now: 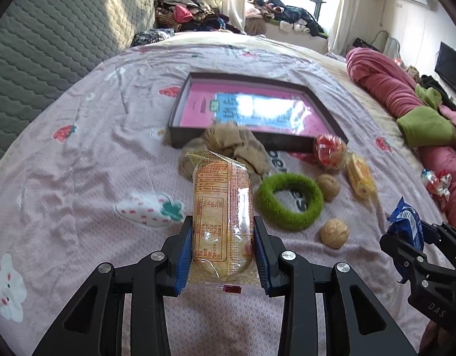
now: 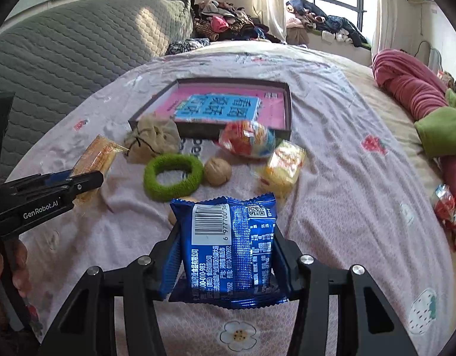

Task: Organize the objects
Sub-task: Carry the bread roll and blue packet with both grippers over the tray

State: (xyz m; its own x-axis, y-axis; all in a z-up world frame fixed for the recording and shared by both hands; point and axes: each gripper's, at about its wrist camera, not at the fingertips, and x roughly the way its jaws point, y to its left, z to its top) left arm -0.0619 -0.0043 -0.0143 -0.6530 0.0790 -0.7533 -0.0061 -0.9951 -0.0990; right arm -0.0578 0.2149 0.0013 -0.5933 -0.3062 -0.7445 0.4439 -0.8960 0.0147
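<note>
The left tool (image 1: 223, 255) is clamped on a yellow snack packet (image 1: 222, 216) held above the bed (image 1: 79, 178), and the right tool (image 2: 228, 255) is clamped on a blue snack packet (image 2: 231, 252). Toward 12 o'clock of both lies an open dark box (image 1: 180, 139); a beige cloth bundle (image 1: 228, 145), green ring (image 1: 290, 204), two walnuts (image 1: 334, 233) and wrapped sweets (image 1: 330, 148) lie between.

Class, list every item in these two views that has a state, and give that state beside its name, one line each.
left gripper: shut on yellow snack packet
yellow snack packet: held, sealed
right gripper: shut on blue snack packet
blue snack packet: held, sealed
dark box: open, pink packet inside
green ring: lying flat on bed
two walnuts: whole, loose
</note>
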